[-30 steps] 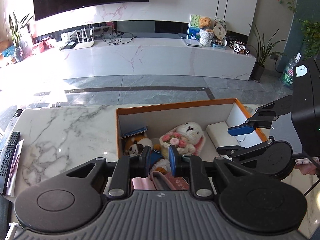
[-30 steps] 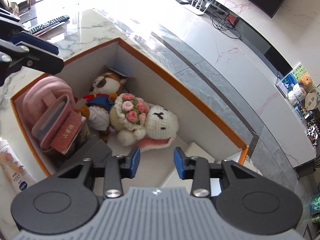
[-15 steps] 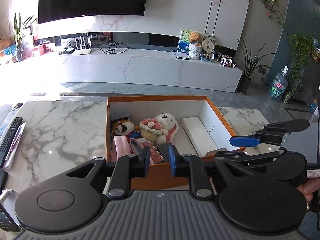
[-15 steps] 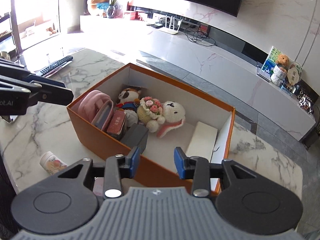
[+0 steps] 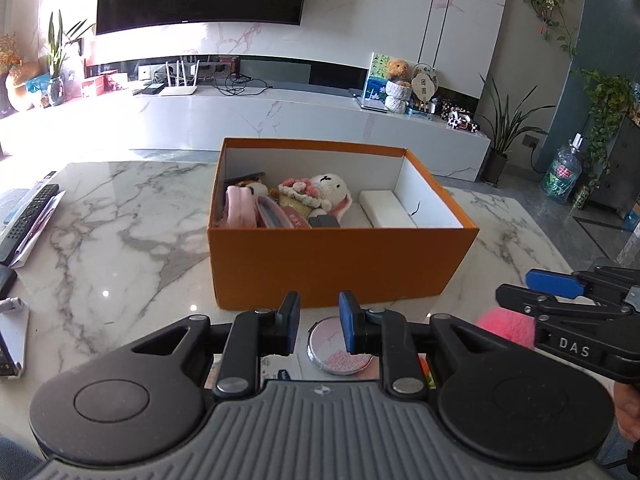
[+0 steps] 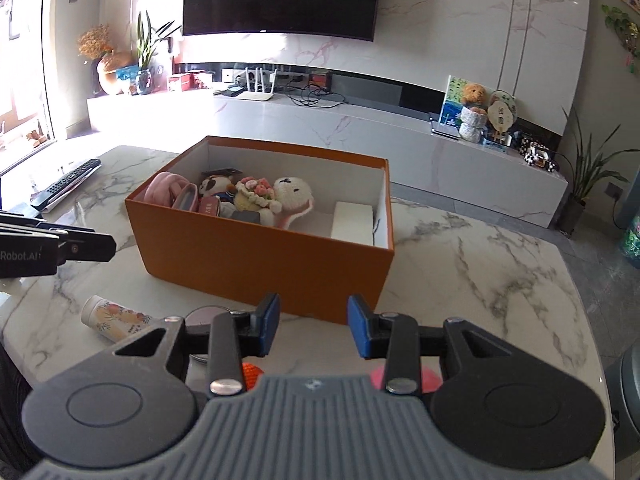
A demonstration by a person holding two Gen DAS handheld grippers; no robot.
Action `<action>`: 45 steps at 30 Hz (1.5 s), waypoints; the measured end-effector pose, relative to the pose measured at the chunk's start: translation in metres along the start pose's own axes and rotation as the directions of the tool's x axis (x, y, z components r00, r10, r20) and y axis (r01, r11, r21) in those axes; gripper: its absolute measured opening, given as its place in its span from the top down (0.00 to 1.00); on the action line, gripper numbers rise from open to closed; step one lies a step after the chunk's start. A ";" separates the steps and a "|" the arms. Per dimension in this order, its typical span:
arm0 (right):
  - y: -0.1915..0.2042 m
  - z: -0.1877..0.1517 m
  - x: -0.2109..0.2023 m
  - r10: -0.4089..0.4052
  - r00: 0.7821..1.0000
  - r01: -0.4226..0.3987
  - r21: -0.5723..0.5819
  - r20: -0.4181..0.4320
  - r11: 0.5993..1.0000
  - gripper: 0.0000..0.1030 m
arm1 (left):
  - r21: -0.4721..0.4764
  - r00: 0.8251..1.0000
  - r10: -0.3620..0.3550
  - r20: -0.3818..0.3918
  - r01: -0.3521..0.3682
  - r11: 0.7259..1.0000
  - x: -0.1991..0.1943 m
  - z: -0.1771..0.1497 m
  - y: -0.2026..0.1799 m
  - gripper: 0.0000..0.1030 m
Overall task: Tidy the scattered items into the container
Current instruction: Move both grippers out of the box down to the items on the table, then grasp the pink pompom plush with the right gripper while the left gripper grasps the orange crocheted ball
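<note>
Here we hold both grippers just before the orange box (image 5: pixel 340 260): left gripper (image 5: pixel 319 326) empty and opening, right gripper (image 6: pixel 313 330) parted, holding nothing.

table (image 5: pixel 120 240): glossy veined marble | box (image 5: pixel 340 264) on table: matt orange cardboard | rabbit (image 5: pixel 332 190) inside box: crocheted yarn

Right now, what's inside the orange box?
In the box: a white bunny, a flower toy, a dog toy, a pink bag and a white block. Anything underneath them is hidden.
</note>
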State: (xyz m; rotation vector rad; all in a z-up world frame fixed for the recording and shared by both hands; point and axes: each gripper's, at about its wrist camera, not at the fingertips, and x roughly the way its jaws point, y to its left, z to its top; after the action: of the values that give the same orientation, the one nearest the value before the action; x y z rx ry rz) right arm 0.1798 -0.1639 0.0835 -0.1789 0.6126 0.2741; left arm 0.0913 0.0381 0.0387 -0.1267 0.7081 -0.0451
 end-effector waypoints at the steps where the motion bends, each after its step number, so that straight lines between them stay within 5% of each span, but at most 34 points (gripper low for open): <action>1: -0.001 -0.008 -0.002 -0.015 1.000 0.015 0.010 0.002 1.000 0.60 | -0.010 1.000 0.008 -0.003 -0.008 1.000 0.000 -0.005 0.002 0.76; 5: -0.012 -0.036 -0.006 -0.042 0.999 0.043 0.091 -0.022 0.995 0.60 | -0.027 0.999 0.008 -0.036 -0.009 1.000 0.003 -0.020 0.009 0.74; 9: -0.025 -0.063 -0.003 -0.062 0.996 0.073 0.171 -0.069 0.983 0.59 | 0.040 0.993 -0.072 -0.097 0.076 0.996 0.009 -0.035 -0.004 0.73; 12: -0.035 -0.077 -0.003 -0.069 0.994 0.086 0.222 -0.081 0.971 0.53 | 0.098 0.986 -0.127 -0.106 0.138 0.986 0.013 -0.041 -0.022 0.63; 14: -0.039 -0.082 -0.003 -0.075 0.993 0.093 0.231 -0.086 0.969 0.53 | 0.154 0.979 -0.164 -0.120 0.182 0.971 0.020 -0.044 -0.038 0.52; 21: -0.051 -0.089 0.002 -0.102 0.992 0.116 0.219 -0.075 0.969 0.48 | 0.268 0.970 -0.184 -0.159 0.222 0.938 0.053 -0.051 -0.069 0.52; 45: -0.070 -0.083 0.058 -0.095 0.993 0.107 0.180 -0.077 0.978 0.39 | 0.123 0.947 -0.221 -0.235 0.255 0.959 0.123 -0.057 -0.062 0.44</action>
State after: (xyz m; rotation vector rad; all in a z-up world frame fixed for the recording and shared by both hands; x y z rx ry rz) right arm 0.2020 -0.2387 -0.0115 -0.0414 0.6901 0.1127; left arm 0.1474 -0.0394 -0.0750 -0.0604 0.9042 -0.3497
